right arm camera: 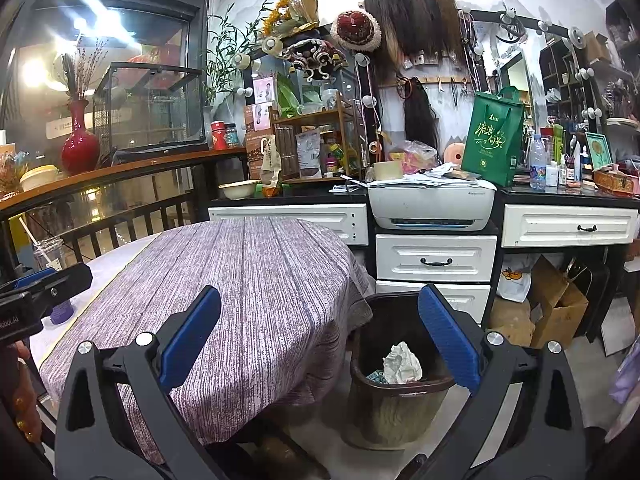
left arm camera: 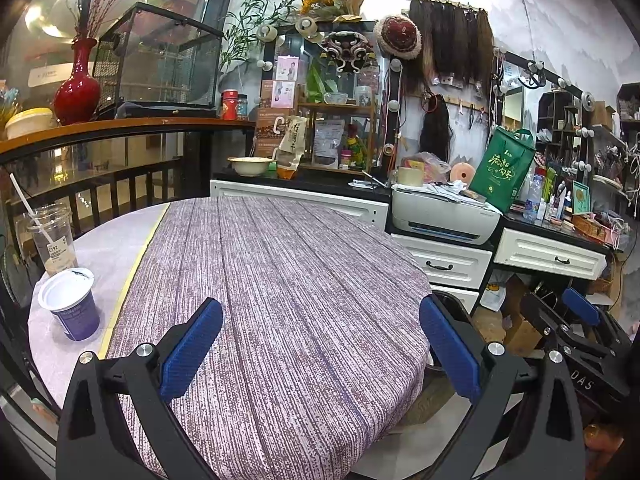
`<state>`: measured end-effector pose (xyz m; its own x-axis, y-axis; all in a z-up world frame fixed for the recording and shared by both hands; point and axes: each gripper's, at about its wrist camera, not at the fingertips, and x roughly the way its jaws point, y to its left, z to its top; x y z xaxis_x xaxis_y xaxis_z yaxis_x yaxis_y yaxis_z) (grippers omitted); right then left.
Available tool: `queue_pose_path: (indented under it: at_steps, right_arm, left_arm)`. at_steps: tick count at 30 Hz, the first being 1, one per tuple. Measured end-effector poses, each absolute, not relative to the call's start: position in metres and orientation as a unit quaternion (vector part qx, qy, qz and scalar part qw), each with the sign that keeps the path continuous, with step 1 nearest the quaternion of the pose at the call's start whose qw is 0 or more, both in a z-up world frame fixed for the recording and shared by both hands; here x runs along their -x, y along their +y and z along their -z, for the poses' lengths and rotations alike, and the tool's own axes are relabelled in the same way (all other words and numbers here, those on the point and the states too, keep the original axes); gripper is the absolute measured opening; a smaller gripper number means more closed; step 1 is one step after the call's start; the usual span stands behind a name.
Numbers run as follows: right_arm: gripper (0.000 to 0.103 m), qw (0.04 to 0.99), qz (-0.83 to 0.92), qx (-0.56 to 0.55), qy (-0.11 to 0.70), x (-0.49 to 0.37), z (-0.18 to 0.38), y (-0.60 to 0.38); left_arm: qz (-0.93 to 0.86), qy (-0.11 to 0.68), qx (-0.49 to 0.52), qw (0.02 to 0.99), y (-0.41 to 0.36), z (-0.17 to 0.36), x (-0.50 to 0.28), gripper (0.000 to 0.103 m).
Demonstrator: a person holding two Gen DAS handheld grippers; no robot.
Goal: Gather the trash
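**Two cups left on the table, both grippers empty**

Both grippers hung spread wide with nothing between their blue pads. The left gripper [left arm camera: 320,344] hovered over the near edge of the round table [left arm camera: 280,264], which was covered with a striped purple cloth. The right gripper [right arm camera: 320,344] was held past the table's right edge, above the bin [right arm camera: 394,394] on the floor just beside it. In the bin lay a crumpled white paper [right arm camera: 402,364] and some smaller scraps.

Two pieces of trash remained at the table's left edge: a white yogurt cup [left arm camera: 70,304] with its foil lid on, and behind it, close by, a clear plastic cup [left arm camera: 50,240] with a straw. Neither was touched.

The step in hand appeared to be the reach for the next item. The left gripper would probably need to swing left and close around the yogurt cup, the nearer one, then carry it across to the bin.
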<state>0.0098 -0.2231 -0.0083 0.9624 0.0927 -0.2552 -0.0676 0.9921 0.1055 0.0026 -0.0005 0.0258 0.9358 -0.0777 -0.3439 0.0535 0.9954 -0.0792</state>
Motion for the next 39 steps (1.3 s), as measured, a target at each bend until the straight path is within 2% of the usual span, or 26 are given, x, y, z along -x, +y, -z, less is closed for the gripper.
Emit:
queue_pose_path:
  at_steps: [39]
  right_arm:
    - [0.097,0.987,-0.041,-0.051,0.145,-0.0138,0.0143,-0.2288]
  left_arm:
    - [0.034,0.178,0.035,0.983,0.0019,-0.024,-0.0023,0.097]
